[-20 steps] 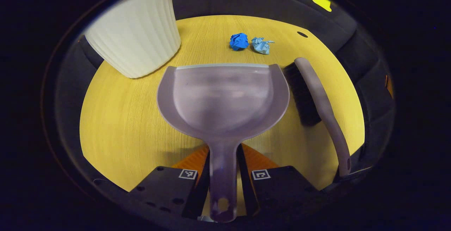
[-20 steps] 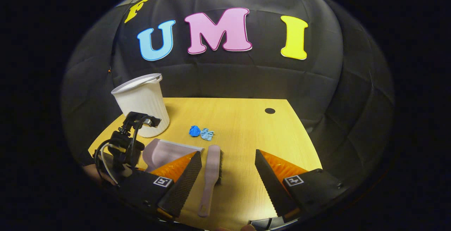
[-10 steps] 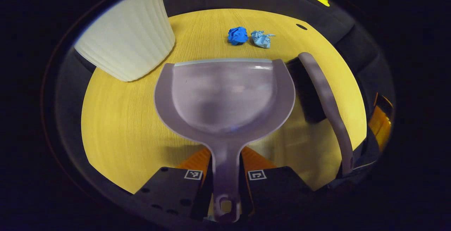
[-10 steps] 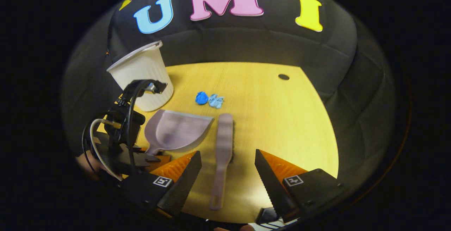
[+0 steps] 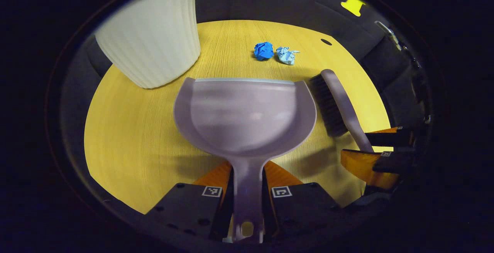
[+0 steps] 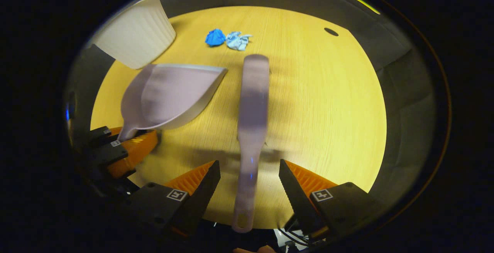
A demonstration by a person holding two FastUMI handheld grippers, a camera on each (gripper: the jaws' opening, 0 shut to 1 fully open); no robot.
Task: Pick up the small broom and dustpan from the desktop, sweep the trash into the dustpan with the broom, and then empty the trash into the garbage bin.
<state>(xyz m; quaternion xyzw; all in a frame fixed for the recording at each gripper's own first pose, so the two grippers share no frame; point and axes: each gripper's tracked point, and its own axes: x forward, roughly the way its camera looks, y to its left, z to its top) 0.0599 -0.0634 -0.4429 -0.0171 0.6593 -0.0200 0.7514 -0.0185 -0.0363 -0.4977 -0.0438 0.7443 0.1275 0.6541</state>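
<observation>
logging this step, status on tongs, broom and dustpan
Left tongs shut on dustpan handle. Right tongs open, straddling broom handle. Nothing in the way.

The dustpan looks like smooth plastic with a soft shine, and a thin shiny strip runs along its front edge at 12 o'clock. The broom has a smooth plastic back, and its dark bristles look rough and hairy. The bin is matt white plastic with little ridges up its side. The table is smooth wood with fine lines. The dark blue ball and light blue ball look like crumpled paper.
</observation>
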